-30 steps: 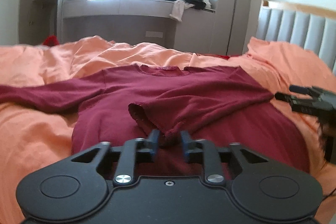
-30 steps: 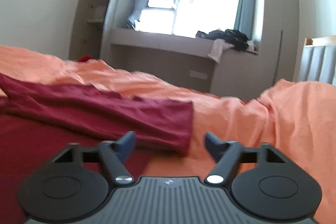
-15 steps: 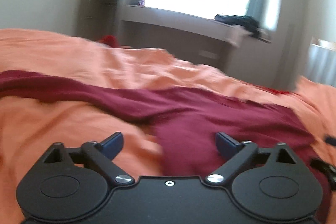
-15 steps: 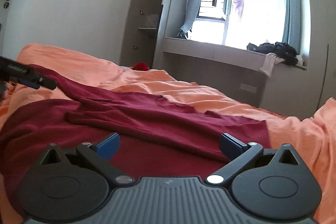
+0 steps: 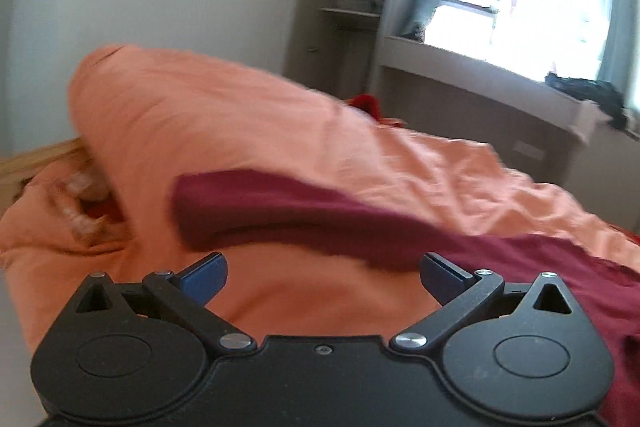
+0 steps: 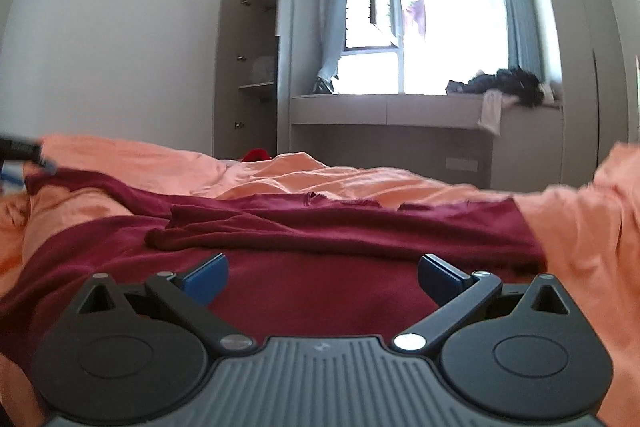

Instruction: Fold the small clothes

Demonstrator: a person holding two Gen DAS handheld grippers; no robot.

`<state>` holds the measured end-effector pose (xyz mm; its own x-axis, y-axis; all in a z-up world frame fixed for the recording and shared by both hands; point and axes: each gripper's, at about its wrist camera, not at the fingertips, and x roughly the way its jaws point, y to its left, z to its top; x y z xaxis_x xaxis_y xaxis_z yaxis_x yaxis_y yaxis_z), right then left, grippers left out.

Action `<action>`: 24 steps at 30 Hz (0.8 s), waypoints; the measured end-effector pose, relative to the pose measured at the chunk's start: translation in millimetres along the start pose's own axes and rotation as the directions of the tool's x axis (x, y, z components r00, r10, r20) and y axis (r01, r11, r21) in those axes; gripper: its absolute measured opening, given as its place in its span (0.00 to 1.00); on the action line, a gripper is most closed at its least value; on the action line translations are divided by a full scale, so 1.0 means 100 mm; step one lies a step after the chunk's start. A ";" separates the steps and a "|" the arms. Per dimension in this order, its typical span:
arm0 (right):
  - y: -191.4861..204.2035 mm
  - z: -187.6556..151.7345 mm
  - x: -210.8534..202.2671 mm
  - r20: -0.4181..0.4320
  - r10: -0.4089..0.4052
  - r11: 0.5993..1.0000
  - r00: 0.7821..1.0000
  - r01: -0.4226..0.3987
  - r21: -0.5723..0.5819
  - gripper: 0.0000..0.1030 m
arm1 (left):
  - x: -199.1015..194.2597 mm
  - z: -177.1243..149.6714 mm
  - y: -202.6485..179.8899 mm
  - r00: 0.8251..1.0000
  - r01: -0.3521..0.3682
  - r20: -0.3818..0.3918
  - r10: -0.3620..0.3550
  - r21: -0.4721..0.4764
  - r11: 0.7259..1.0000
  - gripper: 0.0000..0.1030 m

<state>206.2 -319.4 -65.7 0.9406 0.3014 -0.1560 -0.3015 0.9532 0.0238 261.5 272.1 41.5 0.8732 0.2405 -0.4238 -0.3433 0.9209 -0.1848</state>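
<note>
A dark red long-sleeved shirt [image 6: 320, 291] lies flat on the orange bedspread [image 6: 280, 171]. One sleeve [image 6: 280, 231] is folded across its chest. The other sleeve [image 5: 280, 211] stretches out to the left over the bedspread [image 5: 240, 115]. My left gripper [image 5: 322, 267] hovers just short of that sleeve's cuff end; its jaws are opening and nothing is between them. Its tip also shows as a dark blur, the left gripper [image 6: 24, 151], at the far left edge. My right gripper [image 6: 323, 267] stands open above the shirt's body, holding nothing.
A bench under the window carries a heap of dark clothes [image 6: 500, 83]. An open wardrobe with shelves [image 6: 256, 67] stands to the left of it. A small red item [image 6: 256, 155] lies at the bed's far edge. The bedspread bulges up at the left [image 5: 132, 87].
My left gripper let go of the folded sleeve, opened wide and swung left to the outstretched sleeve. My right gripper opened fully and turned left over the shirt's body.
</note>
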 end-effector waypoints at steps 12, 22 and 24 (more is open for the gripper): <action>0.02 -0.11 0.03 -0.015 -0.035 0.999 0.999 0.035 0.004 1.00 | 0.51 -0.09 0.67 0.997 0.055 0.061 -0.042 -0.241 0.969 0.90; 0.08 -0.13 0.08 -0.022 -0.055 0.998 0.998 0.054 -0.024 1.00 | 0.33 0.13 0.33 0.990 0.045 0.140 -0.022 -0.161 0.986 0.45; 0.07 -0.13 0.08 -0.022 -0.050 0.999 0.998 0.050 -0.018 1.00 | 0.34 0.17 0.38 0.991 0.063 0.125 -0.040 -0.188 0.980 0.45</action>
<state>209.4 -311.0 -79.1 0.9510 0.2523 -0.1790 -0.2567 0.9665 -0.0015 283.5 320.4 35.3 0.9224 0.2403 -0.3023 -0.3467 0.8600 -0.3744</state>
